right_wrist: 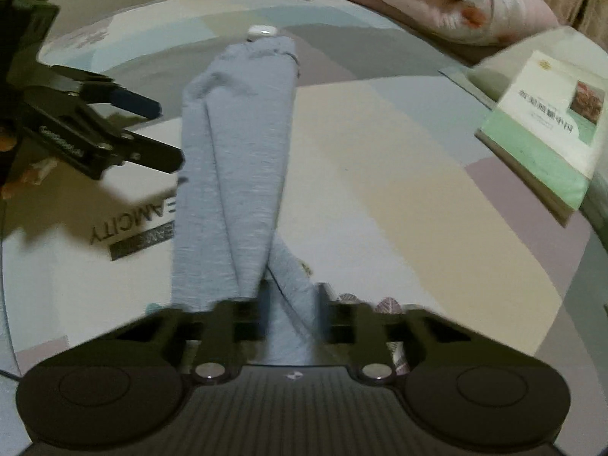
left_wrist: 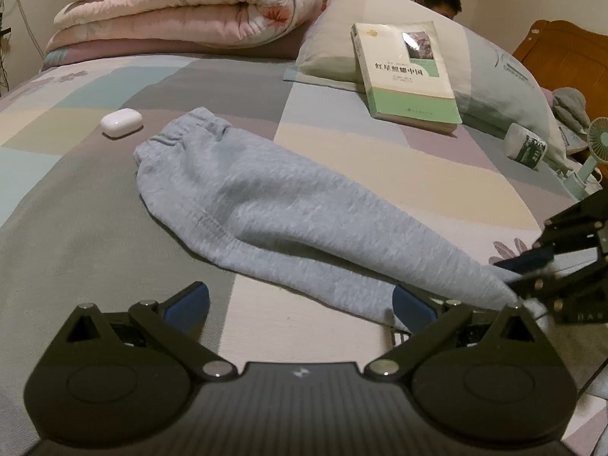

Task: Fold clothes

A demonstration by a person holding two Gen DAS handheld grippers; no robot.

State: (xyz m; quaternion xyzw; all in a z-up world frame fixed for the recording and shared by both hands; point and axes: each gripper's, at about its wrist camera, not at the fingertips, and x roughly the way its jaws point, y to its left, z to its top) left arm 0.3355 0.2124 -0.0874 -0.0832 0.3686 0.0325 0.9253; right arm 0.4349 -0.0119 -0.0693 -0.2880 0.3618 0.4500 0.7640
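Trousers (left_wrist: 266, 205): light grey sweatpants, folded lengthwise with the legs together, lying on a patchwork bedsheet (left_wrist: 76, 228); elastic waistband at the far end, leg ends at the near end.

Right gripper (right_wrist: 288, 304): jaws closed on the leg ends of the trousers, cloth bunched between the fingers and running away towards the waistband. Seen from the left wrist camera, it grips the hem at the right edge.

Left gripper (left_wrist: 300, 300): jaws wide open, holding nothing; blue pads (left_wrist: 190, 300) hover just above the sheet, the right pad touching or just beside the lower leg of the trousers.

Earbud case (left_wrist: 121, 123): white, on the sheet just beside the waistband.

Book (left_wrist: 406, 72): green and white cover, leaning on a pillow (left_wrist: 334, 45).

Quilt (left_wrist: 182, 11): pink, floral, rolled at the head of the bed.

Small fan (left_wrist: 596, 144): pale green, at the right edge.
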